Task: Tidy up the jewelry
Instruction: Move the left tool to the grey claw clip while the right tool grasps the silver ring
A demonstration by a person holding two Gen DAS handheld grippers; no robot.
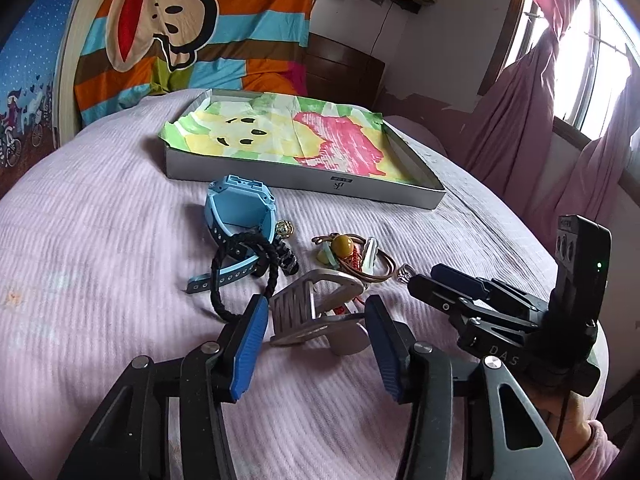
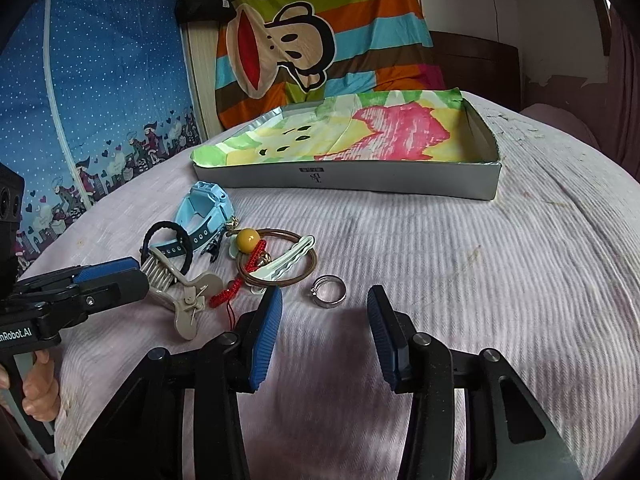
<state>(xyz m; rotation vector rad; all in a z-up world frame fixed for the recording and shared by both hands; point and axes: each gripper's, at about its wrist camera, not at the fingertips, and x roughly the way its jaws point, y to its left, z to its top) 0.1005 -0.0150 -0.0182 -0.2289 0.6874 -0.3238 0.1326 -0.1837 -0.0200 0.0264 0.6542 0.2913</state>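
Nothing looks sorted yet: the whole job seems still ahead. Nearest, the left hand-held gripper (image 1: 316, 344) points down at the bed (image 1: 100, 240), its jaws partly open on either side of the beige hair claw clip (image 1: 316, 308) with no pad clearly pressing on it. The right hand-held gripper (image 2: 325, 332) is likewise tilted down and partly open, holding nothing, the silver ring (image 2: 329, 291) lying just ahead of its fingertips. Beyond these lies the loose heap: black hair tie (image 1: 244, 276), brown bangle with a yellow bead (image 2: 276, 264), blue watch (image 1: 236, 216). Farthest, the paper-lined box (image 2: 360, 180) holds no jewelry that I can see
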